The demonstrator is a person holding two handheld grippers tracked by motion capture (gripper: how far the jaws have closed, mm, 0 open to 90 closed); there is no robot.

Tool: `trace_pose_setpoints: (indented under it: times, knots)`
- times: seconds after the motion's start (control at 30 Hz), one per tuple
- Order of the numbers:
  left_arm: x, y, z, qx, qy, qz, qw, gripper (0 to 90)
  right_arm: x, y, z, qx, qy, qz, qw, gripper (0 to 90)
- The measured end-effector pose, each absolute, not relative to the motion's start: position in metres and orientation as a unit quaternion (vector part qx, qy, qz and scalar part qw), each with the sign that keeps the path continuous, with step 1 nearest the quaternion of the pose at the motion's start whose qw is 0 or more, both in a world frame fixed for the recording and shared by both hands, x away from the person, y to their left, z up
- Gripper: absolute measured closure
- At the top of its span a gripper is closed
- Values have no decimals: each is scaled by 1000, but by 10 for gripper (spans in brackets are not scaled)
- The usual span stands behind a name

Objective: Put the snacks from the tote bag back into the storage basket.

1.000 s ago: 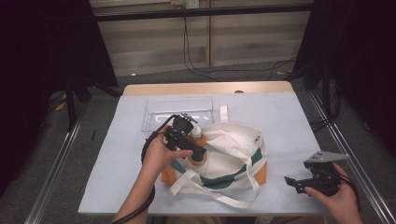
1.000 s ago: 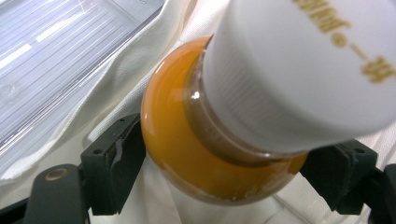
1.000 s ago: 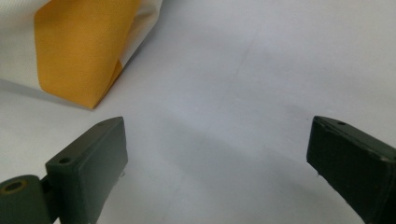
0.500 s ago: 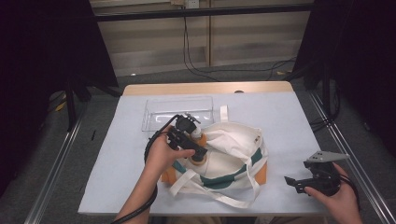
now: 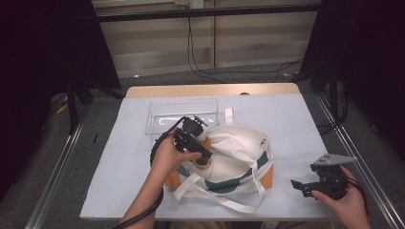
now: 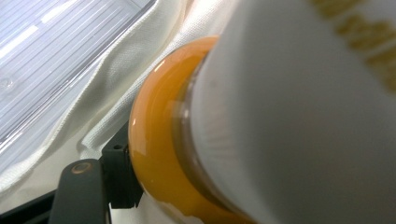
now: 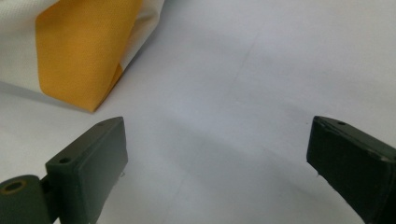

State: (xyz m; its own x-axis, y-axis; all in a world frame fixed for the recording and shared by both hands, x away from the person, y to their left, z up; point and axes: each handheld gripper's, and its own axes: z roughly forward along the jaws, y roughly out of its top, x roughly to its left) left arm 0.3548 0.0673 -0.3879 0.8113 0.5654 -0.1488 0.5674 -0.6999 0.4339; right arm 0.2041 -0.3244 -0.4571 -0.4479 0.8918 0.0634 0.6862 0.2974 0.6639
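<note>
While barely shifted since before, left tool clamped on orange-capped bottle over tote bag; right tool apart.

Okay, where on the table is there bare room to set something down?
Free: the right side, between the tote bag and the table edge, ahead of the right gripper; and the near-left corner, left of the forearm. Crowded: the middle, where the clear tray, bag and left gripper with its bottle meet.

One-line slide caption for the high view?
Left gripper grips an orange-capped bottle at the tote bag; right gripper open.
</note>
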Motion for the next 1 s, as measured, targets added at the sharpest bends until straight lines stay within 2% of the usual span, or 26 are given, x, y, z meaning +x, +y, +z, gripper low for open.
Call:
trace_pose_setpoints:
  times: [0.4, 0.6, 1.0]
  knots:
    - [354, 59, -380, 927, 325, -8, 186, 308, 206, -324, -457, 495, 791, 322, 160, 48]
    - [354, 57, -373, 928, 323, -27, 182, 309, 206, -325, -457, 494, 790, 325, 159, 48]
    - [357, 60, -351, 933, 316, -28, 169, 309, 206, -323, -457, 499, 789, 324, 155, 48]
